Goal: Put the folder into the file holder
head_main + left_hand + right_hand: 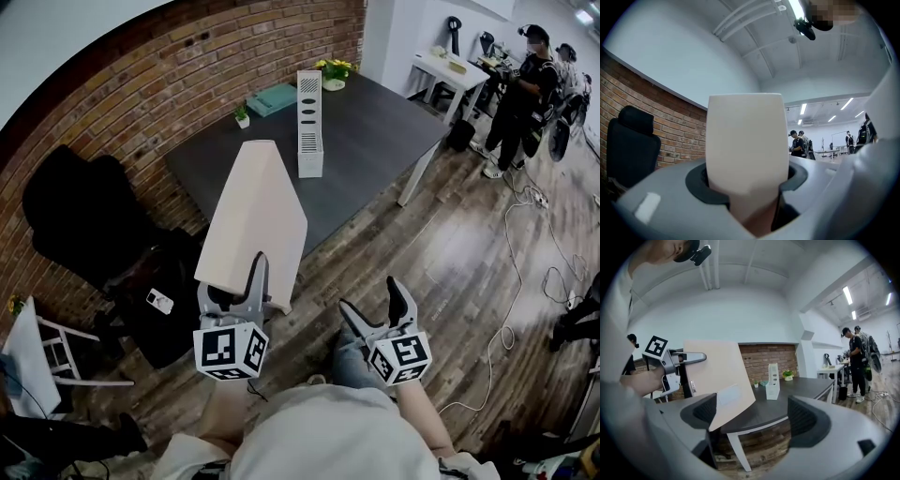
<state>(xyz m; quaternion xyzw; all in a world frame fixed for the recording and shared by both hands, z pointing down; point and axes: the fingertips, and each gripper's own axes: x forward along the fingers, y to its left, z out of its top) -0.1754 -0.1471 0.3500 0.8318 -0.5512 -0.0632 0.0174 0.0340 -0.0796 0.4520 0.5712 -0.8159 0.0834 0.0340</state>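
I read the folder [253, 220] as smooth matt cream card. Far holder [309, 122]: white plastic, smooth. Table [375, 141] has a dark matt top w/ white legs. Left wall [141, 94]: rough red brick. Floor [450, 272]: wood planks, slight sheen.

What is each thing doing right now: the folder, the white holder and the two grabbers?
Folder: held up in the air, not in the file holder.
File holder: standing upright on the table.
Left gripper: shut on the folder's bottom edge.
Right gripper: open, holding nothing.
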